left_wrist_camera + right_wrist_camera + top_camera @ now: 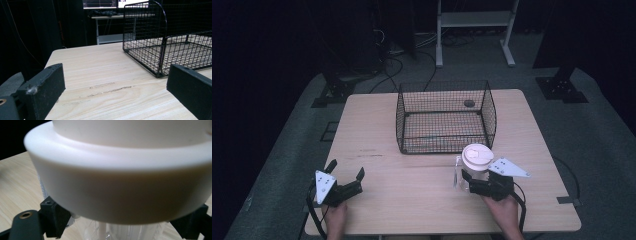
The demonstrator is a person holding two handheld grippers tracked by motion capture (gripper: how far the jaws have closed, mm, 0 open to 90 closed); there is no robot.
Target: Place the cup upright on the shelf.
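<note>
One wire basket point(444, 117), one lidded clear jug point(474, 167), two tongs point(346, 172) point(472, 181)

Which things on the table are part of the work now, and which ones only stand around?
Part of the work:
- clear pitcher with white lid, gripped below the lid
- right gripper, shut on the pitcher
- wire basket, probably the goal

Only standing around:
- left gripper, open over bare table
- metal stand behind the table
- cables on the floor
</note>
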